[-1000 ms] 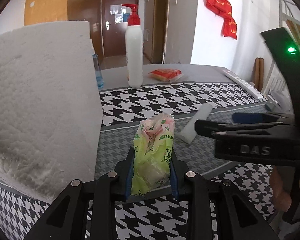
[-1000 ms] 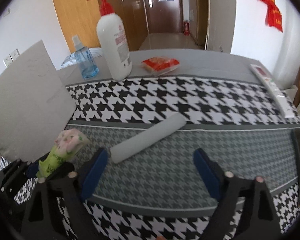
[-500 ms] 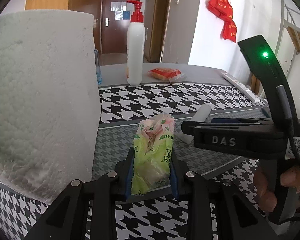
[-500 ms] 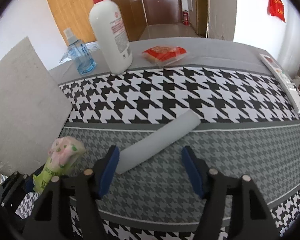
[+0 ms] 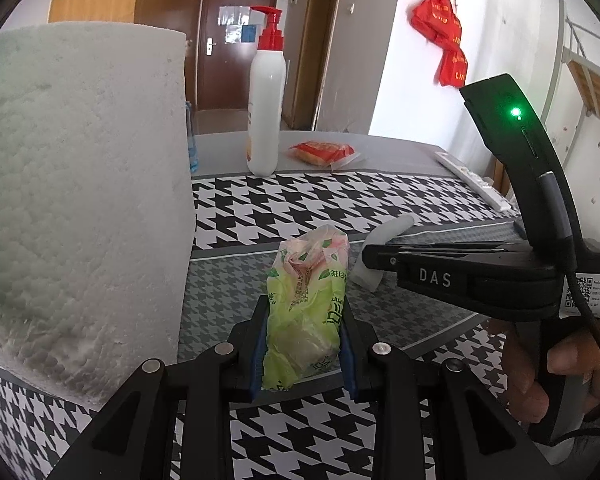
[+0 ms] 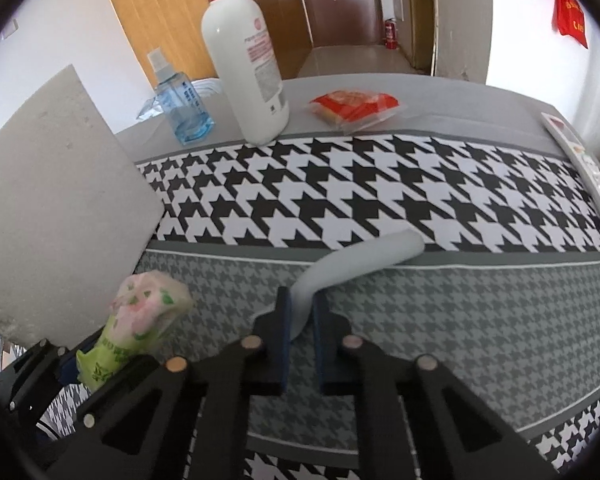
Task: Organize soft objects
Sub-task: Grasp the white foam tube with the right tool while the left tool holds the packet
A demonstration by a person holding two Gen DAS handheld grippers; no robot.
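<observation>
1. Behind your tools, a hallway with brown wooden doors (image 6: 340, 0) runs away from the tabletop (image 6: 480, 320), which is covered in black-and-white and grey houndstooth cloth.
2. Your left tool (image 5: 305, 344) is pinching a green and pink tissue pack (image 5: 308, 308) between its blue pads; the pack stands up out of the grip, lifted off the cloth.
3. Your right tool (image 6: 300, 320) has its pads pressed almost together on the near end of a pale foam tube (image 6: 364, 260), squeezing that end flat.
4. The rest of the foam tube lies on the tabletop, its far end reaching the border between the grey band and the black-and-white band.
5. Just to the left of the tissue pack stands a large white paper towel roll (image 5: 80, 200), upright on the cloth and filling much of the left wrist view.
6. Towards the far edge you have a white pump bottle (image 6: 248, 60) with a red pump, and a small blue spray bottle (image 6: 180, 108) near it on its left.
7. A red snack packet (image 6: 356, 108) lies flat to the right of the pump bottle, well apart from both tools.
8. A white power strip (image 6: 580, 168) lies along the right edge of the tabletop.
9. Your fingers (image 5: 540, 364) wrap the right tool's handle in the left wrist view.
</observation>
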